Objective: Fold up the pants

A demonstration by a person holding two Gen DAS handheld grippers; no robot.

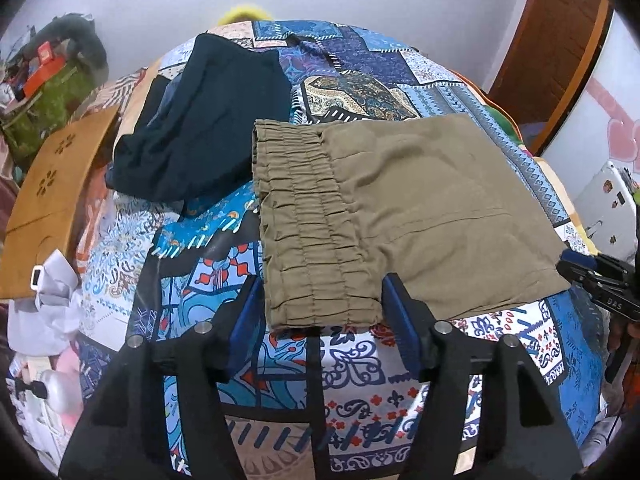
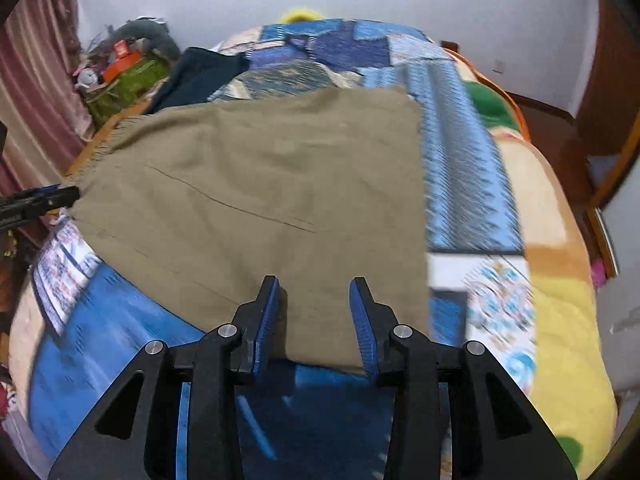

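The khaki pants (image 1: 400, 208) lie folded on the bed (image 1: 352, 364). Left gripper (image 1: 320, 304) and right gripper (image 2: 316, 320) both have spread fingers at the near edge; next, pinch it.

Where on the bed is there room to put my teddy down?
Bare bedspread lies between the khaki pants and the bed's near edge, below the left gripper. More lies beyond the pants toward the wall, and right of them under the right gripper. It is crowded far left, where the dark clothes are piled.
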